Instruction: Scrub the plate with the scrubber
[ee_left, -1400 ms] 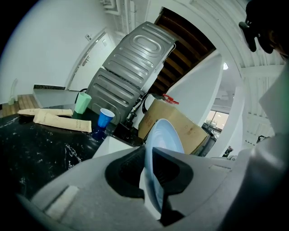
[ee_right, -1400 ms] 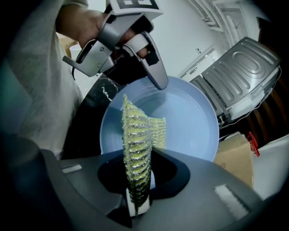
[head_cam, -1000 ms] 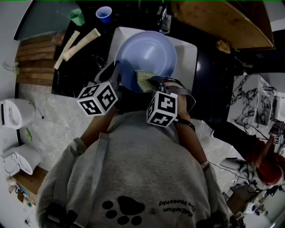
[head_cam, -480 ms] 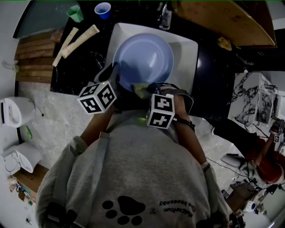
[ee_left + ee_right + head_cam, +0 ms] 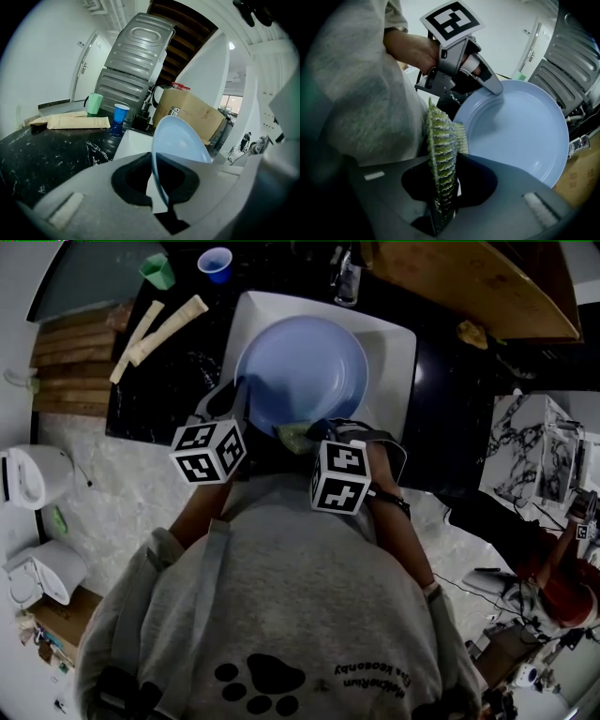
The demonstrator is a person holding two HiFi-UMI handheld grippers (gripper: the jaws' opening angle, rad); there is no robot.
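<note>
Nearest, at 6 o'clock in the head view, a person's grey sweatshirt (image 5: 281, 596) fills the lower frame, with both forearms reaching toward 12 o'clock. The right gripper (image 5: 443, 187) has its jaws clamped on a green-yellow mesh scrubber (image 5: 440, 150), which stands on edge between them. The scrubber's far end reaches the near rim of a pale blue round plate (image 5: 520, 131), at about 6 o'clock on the plate as the head view shows it. The left gripper (image 5: 158, 173) sits at 9 o'clock of the right one. Its jaws have just been closing and are now pinched on the plate's rim, at about 8 o'clock on the plate. The left gripper view sees the plate nearly edge-on, tilted and running between the jaws.

The plate is held over a white square sink (image 5: 394, 343), straight ahead at 12 o'clock of the two grippers. The sink is set in a black marbled desk (image 5: 178, 362).

On the desk at 10 o'clock of the plate lie two tan paper packets (image 5: 169, 322), side by side. Beyond them, at 11 o'clock, stand a green cup (image 5: 157, 270) and a blue cup (image 5: 217, 262), near each other but apart. A wooden board (image 5: 469, 287) lies at 1 o'clock past the sink. Well off at 9 o'clock stands a white kettle (image 5: 33, 479).
</note>
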